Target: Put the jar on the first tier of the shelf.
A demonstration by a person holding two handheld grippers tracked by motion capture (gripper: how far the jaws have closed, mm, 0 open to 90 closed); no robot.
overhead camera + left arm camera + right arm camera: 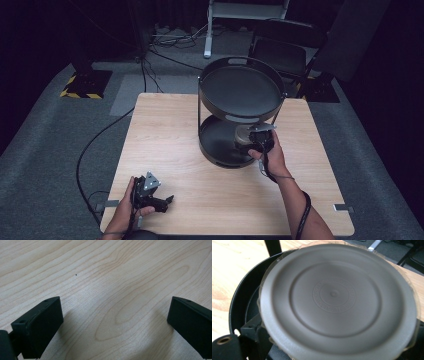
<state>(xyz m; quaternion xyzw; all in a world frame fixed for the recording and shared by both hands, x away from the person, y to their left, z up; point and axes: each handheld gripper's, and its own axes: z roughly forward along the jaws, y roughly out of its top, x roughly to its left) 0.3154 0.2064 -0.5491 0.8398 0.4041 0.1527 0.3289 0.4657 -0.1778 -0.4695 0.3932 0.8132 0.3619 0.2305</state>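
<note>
A black two-tier round stand (240,62) sits on the far middle of the wooden table (165,130). My right gripper (252,142) reaches into the right side of its lower tray (215,145), shut on a grey round plastic container (245,134). In the right gripper view, the container's ribbed round face (334,293) is close up over the black tray rim (237,300), with one black finger (252,330) under its edge. My left gripper (167,201) lies low near the front left edge, open over bare wood (116,307).
The stand's upper tray (240,92) overhangs the lower one, with thin posts at its sides. A black chair (285,47) and cables (170,40) lie on the floor beyond the table. A cable (87,150) runs off the table's left side.
</note>
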